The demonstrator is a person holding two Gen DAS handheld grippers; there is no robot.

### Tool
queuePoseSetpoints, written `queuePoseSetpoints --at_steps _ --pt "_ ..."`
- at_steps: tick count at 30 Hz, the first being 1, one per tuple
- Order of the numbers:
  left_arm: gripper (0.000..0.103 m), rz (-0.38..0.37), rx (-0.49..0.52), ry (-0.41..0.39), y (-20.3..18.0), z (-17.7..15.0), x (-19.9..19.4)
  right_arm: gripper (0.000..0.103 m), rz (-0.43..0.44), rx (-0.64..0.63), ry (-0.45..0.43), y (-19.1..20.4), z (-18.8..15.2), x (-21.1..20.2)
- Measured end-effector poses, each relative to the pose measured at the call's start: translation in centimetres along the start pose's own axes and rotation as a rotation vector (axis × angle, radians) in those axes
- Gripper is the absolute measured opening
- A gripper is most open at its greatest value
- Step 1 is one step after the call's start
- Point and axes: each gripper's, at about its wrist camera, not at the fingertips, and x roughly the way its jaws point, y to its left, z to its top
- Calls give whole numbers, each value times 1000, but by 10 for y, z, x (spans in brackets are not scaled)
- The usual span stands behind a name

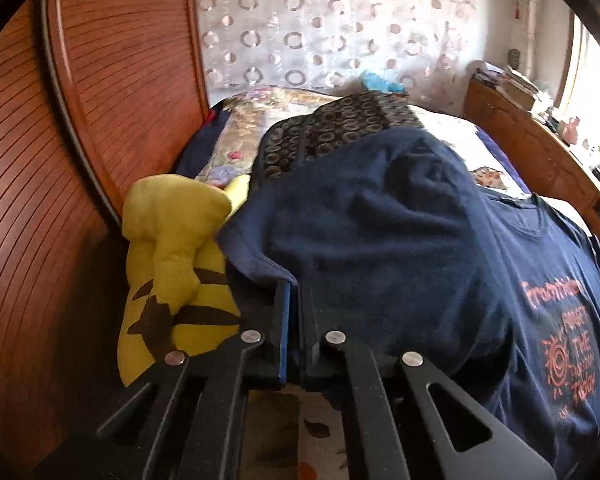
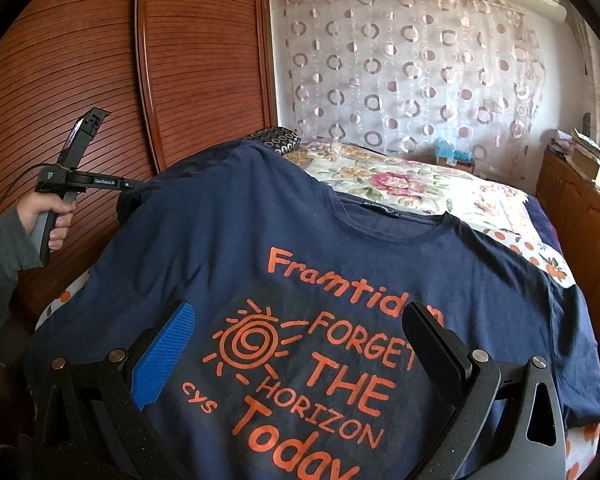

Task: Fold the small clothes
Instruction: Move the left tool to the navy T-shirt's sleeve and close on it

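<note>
A navy T-shirt (image 2: 260, 248) with orange print is spread chest-up over the near end of the bed (image 2: 412, 188), collar toward the far side, so that its sides can be turned in for folding. Its left sleeve edge is pinched in the left tongs (image 1: 294, 312), whose jaws are clamped together on the fabric; the cloth is bunched and raised there, apparently so this side can be carried across the chest. The right tongs (image 2: 296, 356) are held low over the printed front with jaws wide apart and nothing between them, probably kept ready to pin or take the other side. A yellow plush toy (image 1: 176, 264) is left beside the shirt's left edge, against the wooden wardrobe (image 1: 112, 80).
</note>
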Motion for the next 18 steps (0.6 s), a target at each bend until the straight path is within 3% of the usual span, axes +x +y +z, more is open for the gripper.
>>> queuePoseSetpoints --at_steps 7,11,18 --pt "3 -8 71 -123 -26 18 -41 103 -8 26 -8 -3 -8 -2" --pt "3 -66 118 -191 -58 37 -68 103 -19 38 -13 -5 -8 -3" --pt "3 -173 217 -224 -127 64 -83 103 -45 69 -33 -12 -8 -8"
